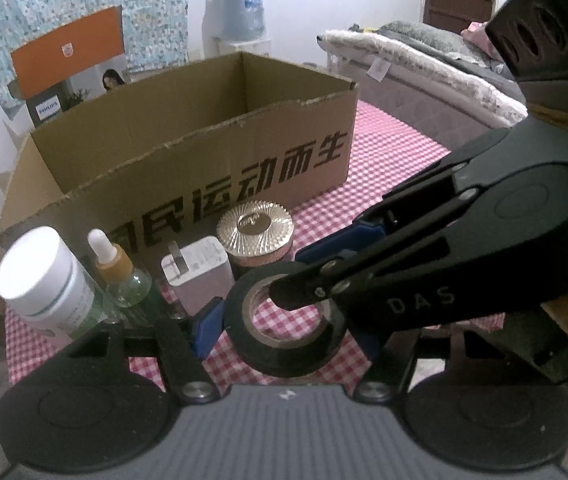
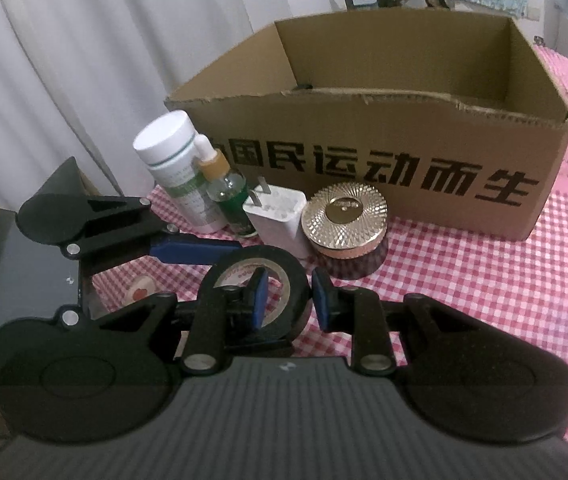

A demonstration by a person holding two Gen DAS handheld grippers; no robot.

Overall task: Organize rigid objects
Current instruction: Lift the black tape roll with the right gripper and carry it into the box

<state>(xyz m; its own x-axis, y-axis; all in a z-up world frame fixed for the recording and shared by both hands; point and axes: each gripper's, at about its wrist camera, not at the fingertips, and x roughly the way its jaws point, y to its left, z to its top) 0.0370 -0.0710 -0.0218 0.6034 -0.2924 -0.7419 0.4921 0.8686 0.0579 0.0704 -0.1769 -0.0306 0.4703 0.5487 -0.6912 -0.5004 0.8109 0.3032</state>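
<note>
A black tape roll (image 1: 287,320) (image 2: 258,280) lies on the checked cloth between my left gripper's (image 1: 287,330) open blue fingers (image 1: 206,330). My right gripper (image 2: 289,300) reaches in from the right in the left wrist view; one finger (image 2: 258,298) is inside the roll's hole and the other (image 2: 323,300) is outside its wall, and contact is not clear. Behind stand a white bottle (image 1: 44,280) (image 2: 176,160), a dropper bottle (image 1: 120,272) (image 2: 224,184), a white charger (image 1: 200,276) (image 2: 278,216) and a gold-lidded jar (image 1: 258,232) (image 2: 343,220).
An open cardboard box (image 1: 204,184) (image 2: 403,160) stands behind the objects on the red checked cloth (image 1: 383,160) (image 2: 483,280). A bed (image 1: 423,64) lies at the far right. White curtains (image 2: 84,60) hang at the left.
</note>
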